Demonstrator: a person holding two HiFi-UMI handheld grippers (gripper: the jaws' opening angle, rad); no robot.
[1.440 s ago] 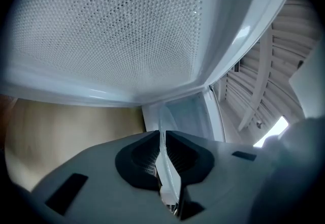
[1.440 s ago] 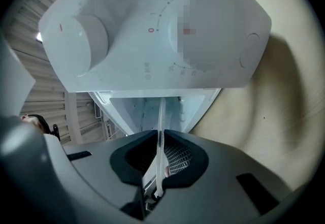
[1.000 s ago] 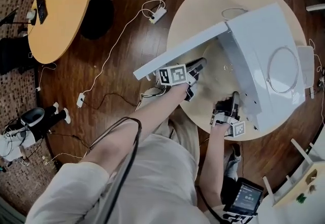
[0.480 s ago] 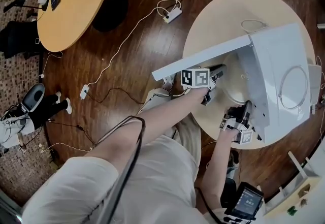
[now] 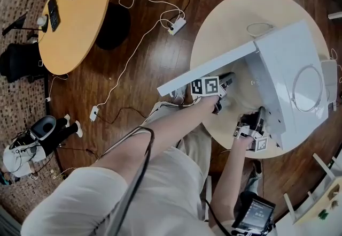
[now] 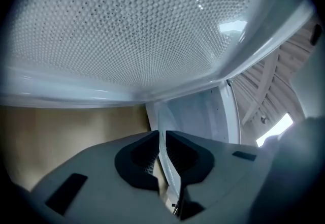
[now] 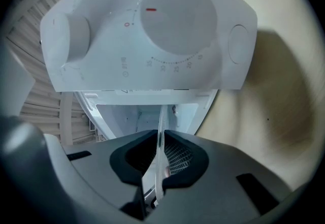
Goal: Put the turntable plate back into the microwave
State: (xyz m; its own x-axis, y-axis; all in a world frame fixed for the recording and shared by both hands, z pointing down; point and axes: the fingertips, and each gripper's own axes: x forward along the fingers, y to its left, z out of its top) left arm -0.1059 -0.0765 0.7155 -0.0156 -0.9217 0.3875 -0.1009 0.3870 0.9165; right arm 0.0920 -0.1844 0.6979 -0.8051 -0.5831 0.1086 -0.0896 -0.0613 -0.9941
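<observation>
The white microwave [image 5: 291,69] stands on a round beige table [image 5: 214,31] with its door [image 5: 208,71] swung open. The clear glass turntable plate [image 5: 245,92] hangs at the opening, between both grippers. My left gripper [image 5: 225,92] is under the door's inner side, shut on the plate's thin rim [image 6: 170,167]; the left gripper view shows the dotted door window [image 6: 132,30] overhead. My right gripper [image 5: 255,117] is shut on the opposite rim [image 7: 160,126], just below the control panel [image 7: 152,30] with its dials; the cavity [image 7: 147,114] lies straight ahead.
A thin ring [image 5: 309,81] lies on the microwave's top and a wire loop [image 5: 259,29] on the table behind it. An orange round table [image 5: 69,15] stands far left. Cables and a power strip [image 5: 178,25] lie on the wood floor.
The head view has shifted. Both grippers keep their hold on the plate and stay at the microwave's opening much as before.
</observation>
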